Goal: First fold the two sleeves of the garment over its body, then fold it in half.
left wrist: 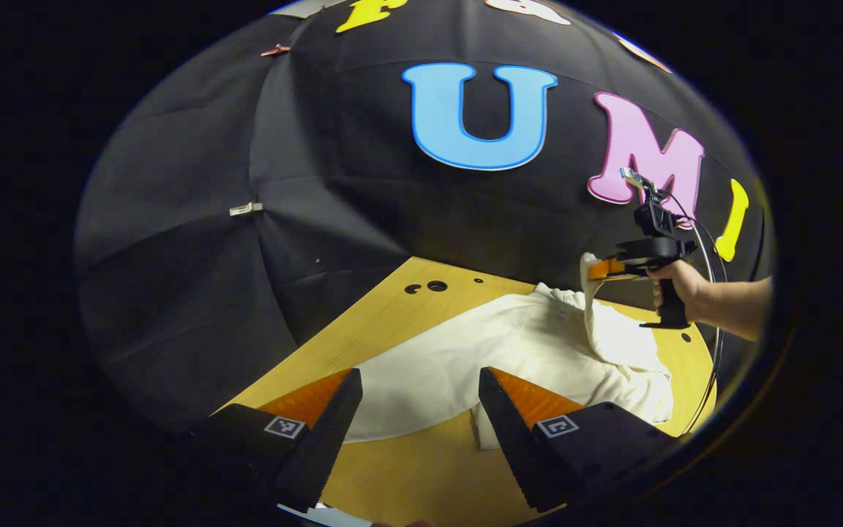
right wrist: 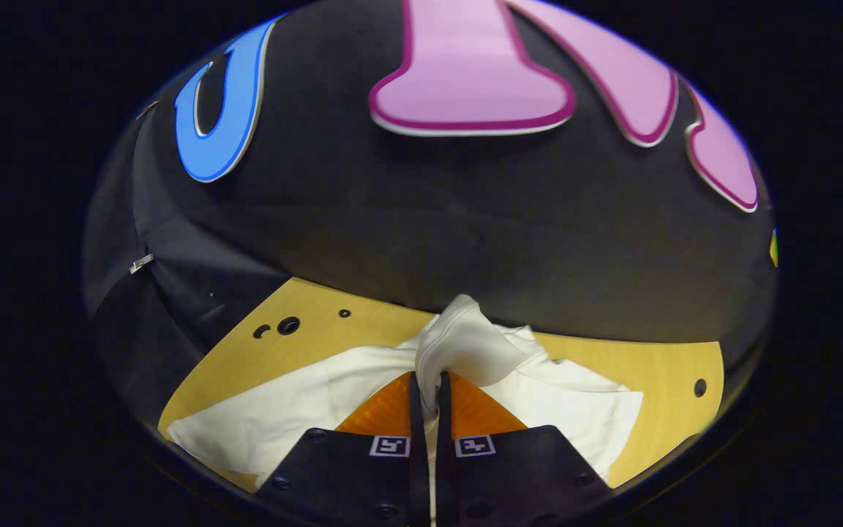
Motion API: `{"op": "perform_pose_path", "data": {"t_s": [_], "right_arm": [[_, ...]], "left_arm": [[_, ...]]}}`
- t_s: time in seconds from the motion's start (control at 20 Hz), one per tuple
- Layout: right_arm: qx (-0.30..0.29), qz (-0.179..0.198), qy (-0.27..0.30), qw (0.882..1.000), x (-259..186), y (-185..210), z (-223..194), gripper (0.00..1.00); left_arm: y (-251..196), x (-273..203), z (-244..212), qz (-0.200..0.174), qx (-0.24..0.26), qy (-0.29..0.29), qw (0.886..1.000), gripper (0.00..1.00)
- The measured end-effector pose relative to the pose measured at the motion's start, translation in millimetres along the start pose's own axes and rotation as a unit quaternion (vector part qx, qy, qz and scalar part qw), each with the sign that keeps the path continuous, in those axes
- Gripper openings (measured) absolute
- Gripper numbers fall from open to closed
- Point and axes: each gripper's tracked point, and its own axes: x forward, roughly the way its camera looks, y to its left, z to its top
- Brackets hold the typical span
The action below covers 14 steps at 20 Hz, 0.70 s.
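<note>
White garment [left wrist: 480, 351] lies spread on wooden table [left wrist: 407, 468], near table's back edge by booth wall. My right gripper [right wrist: 427, 388] clamped on garment's sleeve [right wrist: 462, 344], both fingers pinching bunched cloth, sleeve lifted above table. In left gripper view, my hand [left wrist: 674, 289] holds that gripper over garment's far side. My left gripper [left wrist: 418, 391] hangs above table's near edge, jaws spread wide, gripping nothing.

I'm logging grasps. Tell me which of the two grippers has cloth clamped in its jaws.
The right gripper: its jaws are closed on a lifted sleeve of the white garment. The left gripper hangs with jaws wide apart above the wooden table, holding nothing.
</note>
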Motion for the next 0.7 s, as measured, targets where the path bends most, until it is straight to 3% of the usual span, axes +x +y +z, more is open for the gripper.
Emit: {"op": "perform_pose_path", "data": {"t_s": [0.3,0.5,0.55,0.6,0.7], "right_arm": [[-0.001,0.012,0.030,0.999,61,62,-37,0.08],[0.026,0.029,0.030,0.999,88,87,-47,0.21],[0.033,0.037,0.025,0.998,88,92,-45,0.16],[0.038,0.045,0.022,0.998,88,100,-42,0.49],[0.035,0.047,0.015,0.998,83,102,-39,0.83]], "left_arm": [[34,16,-11,0.036,-0.034,0.010,0.999,0.98],[55,27,-28,0.059,-0.045,0.020,0.997,0.99],[60,30,-33,0.068,-0.046,0.023,0.996,0.99],[65,34,-39,0.076,-0.049,0.027,0.995,0.99],[75,43,-52,0.094,-0.064,0.035,0.993,0.99]]}}
